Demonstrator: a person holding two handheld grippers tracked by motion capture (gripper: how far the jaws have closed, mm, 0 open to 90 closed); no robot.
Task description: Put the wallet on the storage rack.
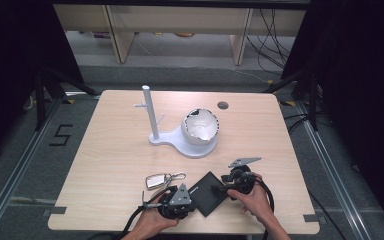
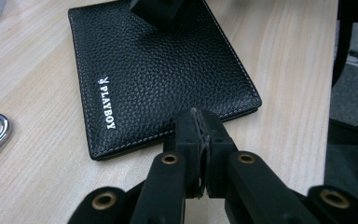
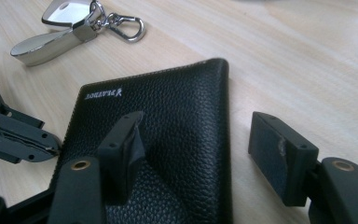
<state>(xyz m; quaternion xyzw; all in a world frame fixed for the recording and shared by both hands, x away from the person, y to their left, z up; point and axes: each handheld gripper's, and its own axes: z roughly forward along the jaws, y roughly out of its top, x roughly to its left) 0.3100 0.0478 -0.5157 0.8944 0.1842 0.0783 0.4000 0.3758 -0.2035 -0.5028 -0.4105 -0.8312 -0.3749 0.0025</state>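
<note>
A black leather wallet (image 1: 208,193) (image 2: 158,74) (image 3: 177,140) with a small white logo lies flat near the table's front edge. My left gripper (image 1: 192,199) (image 2: 199,116) is shut, its tips at the wallet's near edge, and I see nothing between them. It also shows from the side in the right gripper view (image 3: 51,147). My right gripper (image 1: 221,189) (image 3: 198,123) is open at the wallet's other side. One jaw hovers over the leather and the other stands past the folded edge over bare wood. A tip of it shows at the top of the left gripper view (image 2: 156,9).
A silver key fob (image 1: 156,180) (image 3: 60,32) with a carabiner clip (image 3: 128,25) lies just left of the wallet. Farther back stands a white post (image 1: 150,112) on a base (image 1: 187,147) holding a white bowl (image 1: 200,126). A cable hole (image 1: 223,105) is near the far edge.
</note>
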